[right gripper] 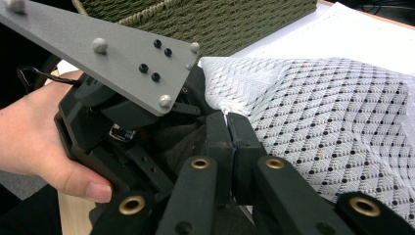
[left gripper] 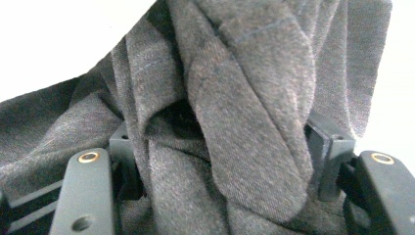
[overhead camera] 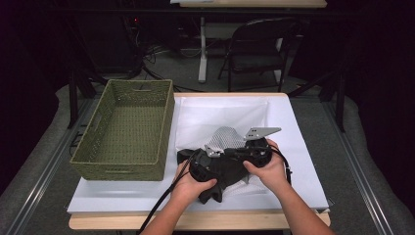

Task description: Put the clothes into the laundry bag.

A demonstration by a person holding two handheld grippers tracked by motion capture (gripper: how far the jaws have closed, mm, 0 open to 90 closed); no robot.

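We hold a dark grey woven cloth (left gripper: 230,122) at the table's near middle, bunched between our left gripper (left gripper: 222,156)'s part-open jaws. Our right gripper (right gripper: 229,142) is clamped tight on white perforated mesh fabric (right gripper: 333,122). The unpinched bunch could slide free.

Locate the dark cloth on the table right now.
In the high view the dark cloth lies at the near middle, between both hands, right of the basket, overlapping the white mesh cloth.
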